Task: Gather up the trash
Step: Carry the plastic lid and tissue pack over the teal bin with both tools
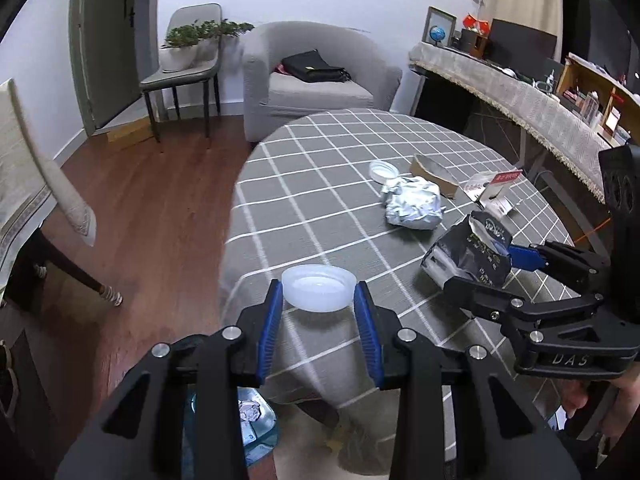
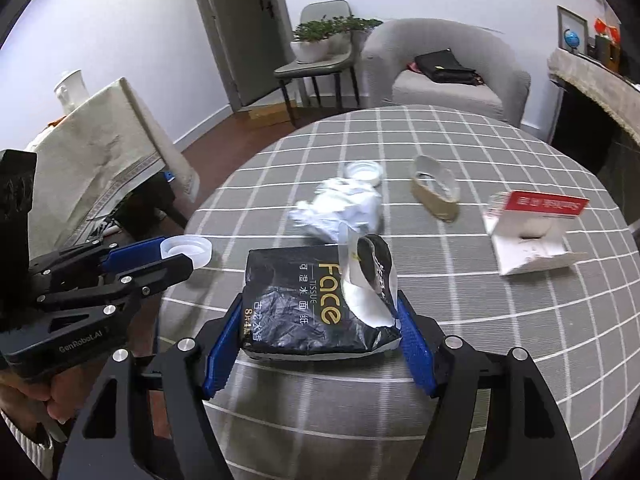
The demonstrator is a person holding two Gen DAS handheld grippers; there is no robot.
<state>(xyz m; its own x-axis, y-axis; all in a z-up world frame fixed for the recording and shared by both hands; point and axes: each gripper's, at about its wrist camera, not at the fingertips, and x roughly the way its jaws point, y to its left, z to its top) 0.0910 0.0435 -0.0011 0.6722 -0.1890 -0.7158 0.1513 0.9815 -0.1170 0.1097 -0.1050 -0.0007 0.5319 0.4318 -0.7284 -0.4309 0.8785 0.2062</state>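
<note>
My left gripper [image 1: 319, 300] is shut on a translucent white plastic lid [image 1: 319, 287] and holds it at the near left edge of the round table [image 1: 320, 168]; it also shows in the right wrist view [image 2: 186, 249]. My right gripper [image 2: 318, 330] is shut on a torn black tissue packet [image 2: 312, 308], also seen in the left wrist view [image 1: 472, 252]. On the table lie a crumpled foil wad [image 1: 414, 204], a second small lid [image 1: 383, 169], a flattened tape roll [image 1: 434, 174] and a red and white carton [image 2: 532, 232].
A bin with a blue liner [image 1: 256, 420] holding crumpled paper stands on the floor below the left gripper. A grey armchair [image 1: 316, 76] with a black bag stands beyond the table. A chair with plants [image 1: 184, 64] is at the back left. A cloth-covered counter [image 1: 520, 96] runs along the right.
</note>
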